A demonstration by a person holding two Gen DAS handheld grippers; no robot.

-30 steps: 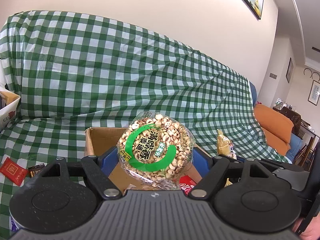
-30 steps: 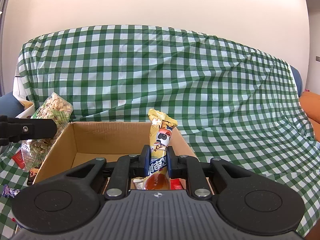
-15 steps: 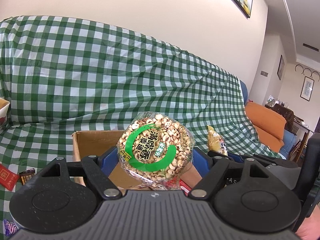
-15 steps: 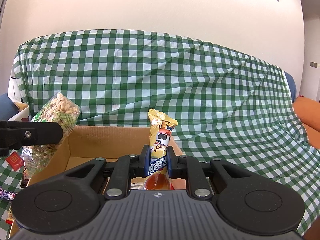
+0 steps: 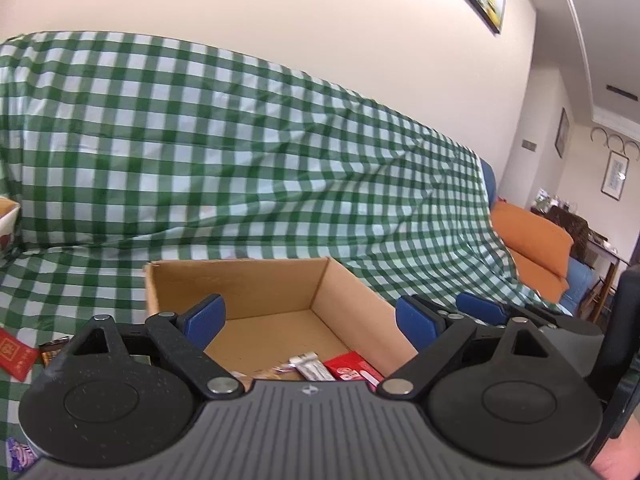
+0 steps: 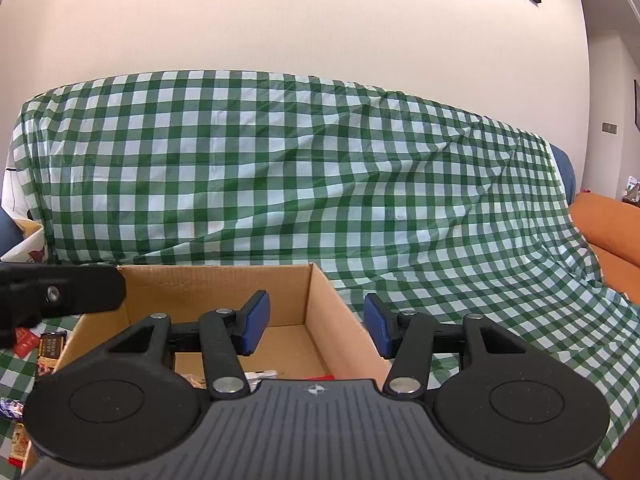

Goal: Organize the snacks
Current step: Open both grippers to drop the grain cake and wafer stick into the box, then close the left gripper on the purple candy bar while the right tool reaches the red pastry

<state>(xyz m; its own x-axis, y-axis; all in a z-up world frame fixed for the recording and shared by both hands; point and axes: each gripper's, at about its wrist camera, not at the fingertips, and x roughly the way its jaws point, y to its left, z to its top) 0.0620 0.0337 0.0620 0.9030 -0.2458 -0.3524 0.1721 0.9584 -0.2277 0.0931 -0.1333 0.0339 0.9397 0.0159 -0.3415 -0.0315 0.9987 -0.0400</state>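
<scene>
Bright, even daylight across the cream wall (image 6: 320, 20), soft shadow inside the open brown cardboard box (image 5: 256, 292), strong fisheye bowing at the edges, green-and-white checked cloth (image 5: 240, 152) slightly soft, no glare

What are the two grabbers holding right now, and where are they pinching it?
Nothing. The left gripper and right gripper both have opening jaws with nothing between the blue pads, above the cardboard box.
</scene>
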